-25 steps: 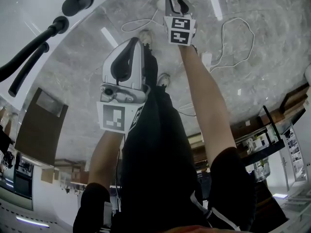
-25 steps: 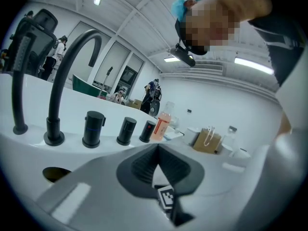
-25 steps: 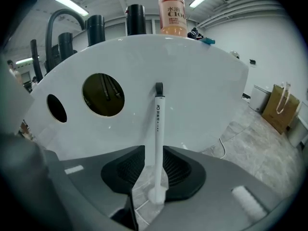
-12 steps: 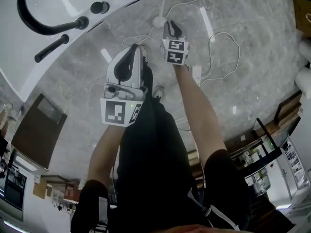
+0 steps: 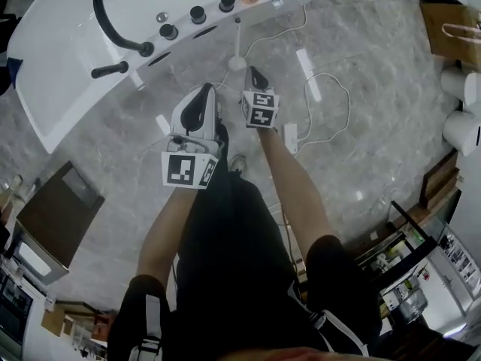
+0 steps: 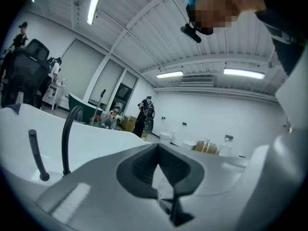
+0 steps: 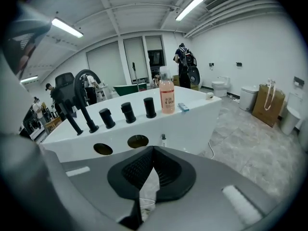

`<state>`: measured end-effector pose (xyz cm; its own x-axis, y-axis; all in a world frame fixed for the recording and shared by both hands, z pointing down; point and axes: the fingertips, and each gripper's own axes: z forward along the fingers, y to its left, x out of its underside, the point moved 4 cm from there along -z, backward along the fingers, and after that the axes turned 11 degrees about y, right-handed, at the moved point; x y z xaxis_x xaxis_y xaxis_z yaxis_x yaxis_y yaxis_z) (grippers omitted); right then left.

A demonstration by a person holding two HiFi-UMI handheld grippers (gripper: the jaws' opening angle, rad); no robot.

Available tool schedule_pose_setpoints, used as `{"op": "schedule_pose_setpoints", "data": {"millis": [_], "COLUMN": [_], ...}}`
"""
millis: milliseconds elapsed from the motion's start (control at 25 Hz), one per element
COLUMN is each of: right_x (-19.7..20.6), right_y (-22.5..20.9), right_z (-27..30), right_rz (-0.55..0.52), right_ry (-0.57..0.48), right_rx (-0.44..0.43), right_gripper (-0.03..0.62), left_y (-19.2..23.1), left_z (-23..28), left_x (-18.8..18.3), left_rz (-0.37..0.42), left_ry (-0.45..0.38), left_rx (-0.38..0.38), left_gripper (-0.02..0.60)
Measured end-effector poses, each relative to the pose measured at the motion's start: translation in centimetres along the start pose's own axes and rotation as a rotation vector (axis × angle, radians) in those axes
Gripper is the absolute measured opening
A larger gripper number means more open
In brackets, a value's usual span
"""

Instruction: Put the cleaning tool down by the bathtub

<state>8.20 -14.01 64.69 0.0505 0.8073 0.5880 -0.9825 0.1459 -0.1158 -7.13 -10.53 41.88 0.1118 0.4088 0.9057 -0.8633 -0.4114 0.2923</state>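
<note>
Cleaning tool (image 5: 237, 63) on marble floor (image 5: 376, 126), just beside bathtub (image 5: 68, 89) outer wall. White round head down, thin handle rising toward tub rim.

Right gripper (image 5: 254, 74) near tool head, on person's side, apart from it. Jaws have just been closing, now together, nothing between them.

Left gripper (image 5: 204, 90) just beside right one, jaws also together, empty.

Pink bottle (image 7: 166, 96) upright on tub rim, next to black knobs (image 7: 127, 112).

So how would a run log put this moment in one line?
left claw: shut, empty | right claw: just closed, empty | cleaning tool: on floor beside bathtub
</note>
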Motion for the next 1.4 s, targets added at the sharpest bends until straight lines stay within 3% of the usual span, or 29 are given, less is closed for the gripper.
{"op": "schedule_pose_setpoints", "data": {"millis": [440, 720, 1000, 1400], "right_x": [-1.6, -1.4, 1.0, 4.0], "right_y": [1.1, 3.1, 4.6, 6.8], "right_z": [-16.6, -27.6, -37.5, -47.3], "right_rz": [0.042, -0.003, -0.049, -0.043], "right_ry": [-0.156, -0.279, -0.345, -0.425], "right_rx": [-0.021, -0.069, -0.118, -0.13], "right_gripper": [0.0, 0.0, 0.0, 0.0], "left_y": [-6.4, -11.8, -16.0, -16.4], "left_z": [-9.6, -17.0, -24.2, -29.9], "left_x": [-5.0, -6.9, -6.5, -5.5], "left_rz": [0.002, 0.039, 0.066, 0.097], "left_ry": [-0.069, -0.124, -0.125, -0.078], "left_rx": [-0.05, -0.078, -0.13, -0.154], "left_gripper": [0.009, 0.009, 0.009, 0.009]}}
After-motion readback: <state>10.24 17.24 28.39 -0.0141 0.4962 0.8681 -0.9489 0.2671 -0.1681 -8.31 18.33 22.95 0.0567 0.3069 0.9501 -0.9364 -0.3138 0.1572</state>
